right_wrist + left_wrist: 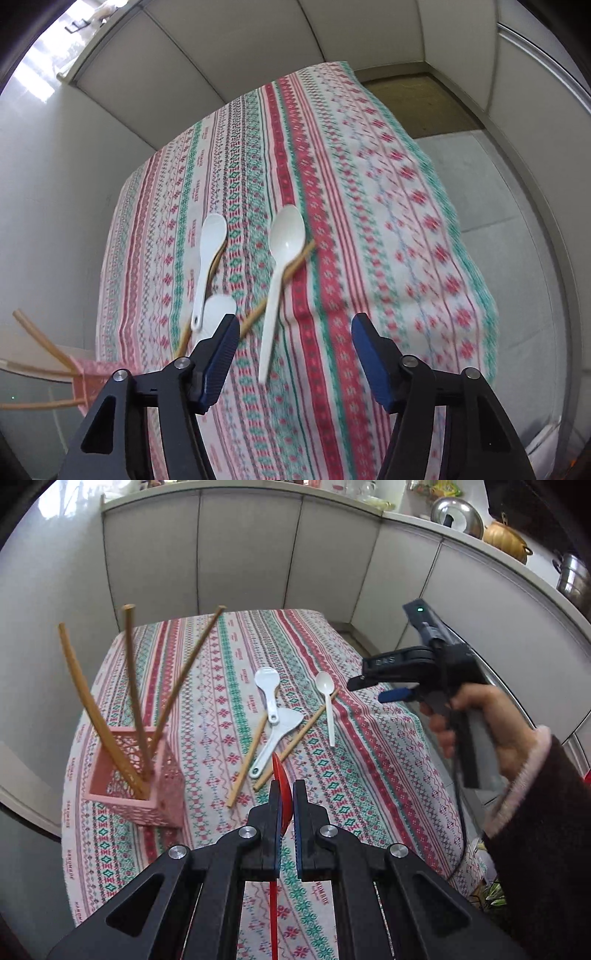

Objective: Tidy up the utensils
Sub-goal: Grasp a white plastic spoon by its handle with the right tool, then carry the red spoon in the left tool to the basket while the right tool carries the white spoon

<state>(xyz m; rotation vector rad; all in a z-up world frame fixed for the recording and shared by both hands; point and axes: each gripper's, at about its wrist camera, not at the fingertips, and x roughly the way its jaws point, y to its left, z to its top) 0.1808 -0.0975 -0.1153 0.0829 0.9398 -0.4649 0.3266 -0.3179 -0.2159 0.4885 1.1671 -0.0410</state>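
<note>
Utensils half sorted: left gripper (287, 794) clamped on red spoon (277, 775), needs dropping into basket (147, 775); right gripper (291, 332) apart, empty, over white spoon (280, 258).

This is a home kitchen. White cabinet doors (251, 554) run in a curve behind the work area, topped by a pale worktop crowded with cookware: a steel lid (458, 517) leaning upright, a golden pot (506, 539) and a steel stockpot (572, 579) at the far right. Jars and packets stand blurred further along that worktop. In front, the counter is covered with a striped, patterned tablecloth (332, 775) in red, green and white, a domestic touch. On it lie plastic spoons (327, 701) and chopsticks (295, 744), with a pink basket (147, 794) holding more chopsticks upright.
</note>
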